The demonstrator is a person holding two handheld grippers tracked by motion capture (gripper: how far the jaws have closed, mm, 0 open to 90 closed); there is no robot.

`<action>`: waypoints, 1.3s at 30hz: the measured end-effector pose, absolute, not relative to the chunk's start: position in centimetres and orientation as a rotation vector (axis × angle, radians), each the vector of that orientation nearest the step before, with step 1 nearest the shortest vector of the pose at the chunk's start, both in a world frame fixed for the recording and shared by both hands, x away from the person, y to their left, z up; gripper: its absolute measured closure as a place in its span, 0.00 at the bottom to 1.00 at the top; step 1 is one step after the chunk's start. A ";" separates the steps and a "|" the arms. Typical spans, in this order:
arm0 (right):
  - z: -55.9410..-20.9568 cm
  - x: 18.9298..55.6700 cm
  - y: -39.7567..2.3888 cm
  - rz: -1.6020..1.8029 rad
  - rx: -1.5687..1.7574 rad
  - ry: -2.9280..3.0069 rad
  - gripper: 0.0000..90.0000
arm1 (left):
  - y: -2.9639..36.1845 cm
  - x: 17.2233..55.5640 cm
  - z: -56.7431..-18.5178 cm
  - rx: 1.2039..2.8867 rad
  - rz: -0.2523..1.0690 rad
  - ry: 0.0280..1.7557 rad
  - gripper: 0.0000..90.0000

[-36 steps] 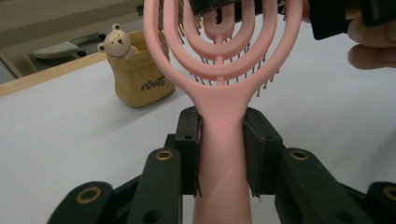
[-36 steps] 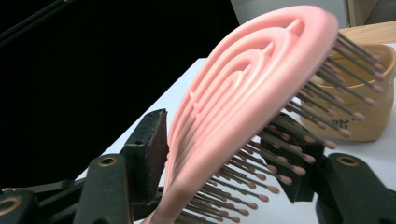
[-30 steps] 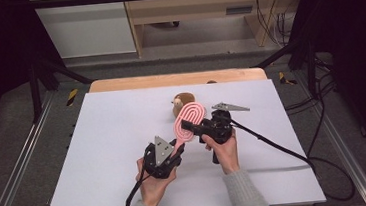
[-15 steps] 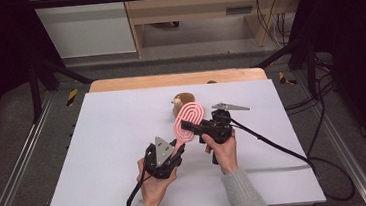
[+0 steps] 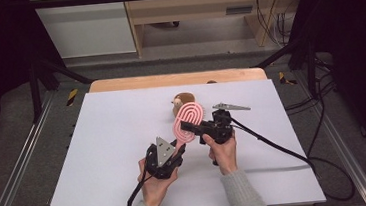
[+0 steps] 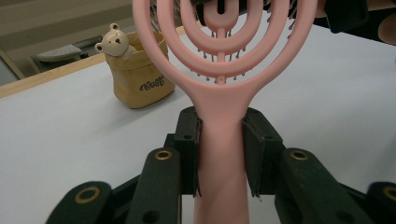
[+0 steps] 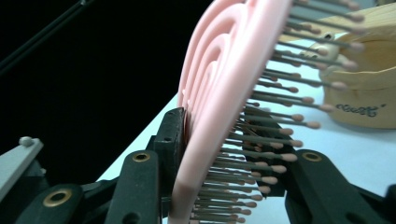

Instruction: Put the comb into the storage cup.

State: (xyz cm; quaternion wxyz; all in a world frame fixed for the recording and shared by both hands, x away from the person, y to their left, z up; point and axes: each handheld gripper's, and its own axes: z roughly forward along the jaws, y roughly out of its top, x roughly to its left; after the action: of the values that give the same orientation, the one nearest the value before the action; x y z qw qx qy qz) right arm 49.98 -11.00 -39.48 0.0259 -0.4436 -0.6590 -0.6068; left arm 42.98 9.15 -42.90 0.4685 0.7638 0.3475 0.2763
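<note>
Since the earlier frame: right gripper (image 5: pixel 189 127) jaws have just been closing, now clamped across hairbrush (image 5: pixel 186 119) head. Left gripper (image 5: pixel 176 148) clamped on its handle at 7 o'clock; long axis runs 7-to-1, toward bear pouch (image 5: pixel 180 102).

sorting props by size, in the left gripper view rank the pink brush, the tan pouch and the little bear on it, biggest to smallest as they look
1. pink brush, though it sits closest to the camera, so its lead is unsure
2. tan pouch
3. little bear
</note>
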 end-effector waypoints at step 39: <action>-39.1 49.3 -11.3 -1.922 -1.325 -2.097 0.70 | 9.0 43.3 -42.5 1.862 0.625 0.824 0.59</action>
State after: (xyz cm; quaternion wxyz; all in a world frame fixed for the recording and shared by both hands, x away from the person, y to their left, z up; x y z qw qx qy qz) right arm 49.28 -11.33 -39.06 0.0018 -0.4224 -0.6681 -0.6125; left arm 43.30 8.99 -42.53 0.4843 0.7648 0.3386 0.2567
